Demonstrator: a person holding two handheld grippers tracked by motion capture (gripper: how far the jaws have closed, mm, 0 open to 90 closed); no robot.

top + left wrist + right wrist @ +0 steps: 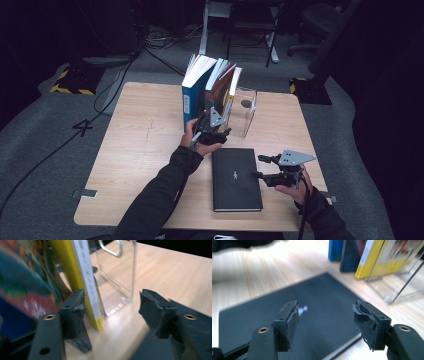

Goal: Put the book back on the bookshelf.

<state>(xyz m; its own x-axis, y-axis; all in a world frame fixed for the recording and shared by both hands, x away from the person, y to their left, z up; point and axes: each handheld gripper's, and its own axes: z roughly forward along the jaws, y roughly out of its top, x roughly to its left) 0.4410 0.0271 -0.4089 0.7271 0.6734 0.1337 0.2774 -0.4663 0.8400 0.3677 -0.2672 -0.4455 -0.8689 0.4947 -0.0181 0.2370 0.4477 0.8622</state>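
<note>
Your left gripper [110, 312] sat wide open at foot of leaning books [212, 85], gripping nothing; yellow book [82, 282] just beside one pad, clear stand [117, 277] behind. Your right gripper [325, 320] gaped wide, empty, over black book [236, 179], which lay flat on table [140, 145] near front edge.

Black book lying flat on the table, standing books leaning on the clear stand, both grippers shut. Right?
Not quite: both grippers are open. The left gripper shows a wide gap in the left gripper view, the right gripper likewise in the right gripper view. The black book does lie flat; the standing books lean on the clear stand.
</note>
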